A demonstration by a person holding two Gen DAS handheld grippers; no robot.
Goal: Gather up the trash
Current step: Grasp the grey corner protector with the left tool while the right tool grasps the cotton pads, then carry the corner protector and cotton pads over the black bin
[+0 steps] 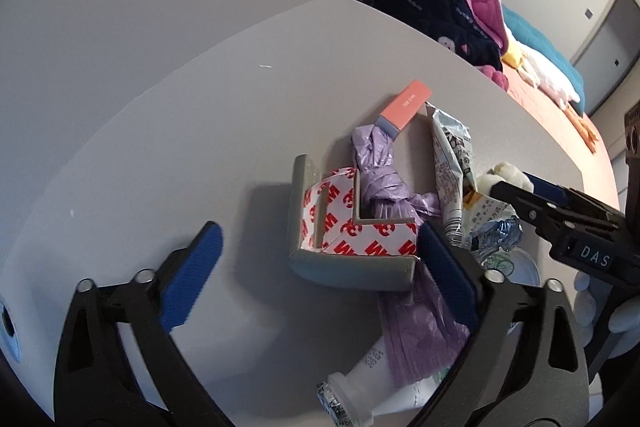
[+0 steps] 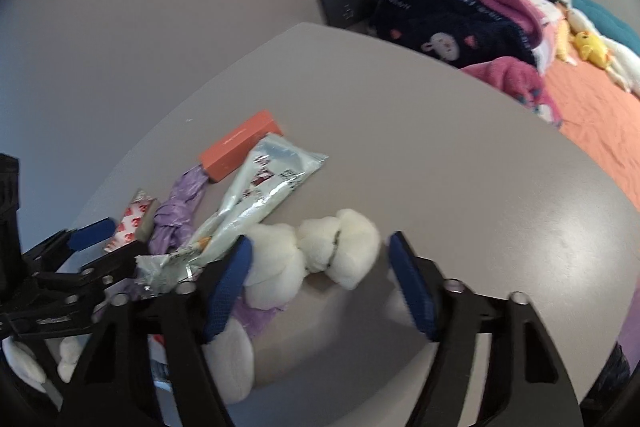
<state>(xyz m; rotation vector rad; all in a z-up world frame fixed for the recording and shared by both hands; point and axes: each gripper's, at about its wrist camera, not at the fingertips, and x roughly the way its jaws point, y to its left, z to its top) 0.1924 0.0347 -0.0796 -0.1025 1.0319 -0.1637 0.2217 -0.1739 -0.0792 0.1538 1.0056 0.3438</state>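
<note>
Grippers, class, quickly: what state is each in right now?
Left gripper: open, holding nothing, over the grey corner guard.
Right gripper: open, holding nothing, around the white plush.

From the left wrist we look forward and down along the left gripper, close over the grey table, toward the wall corner. From the right wrist we look the same general way along the right gripper, equally close. Both views share the pink box, the purple bag, the bed, and each other's gripper.
</note>
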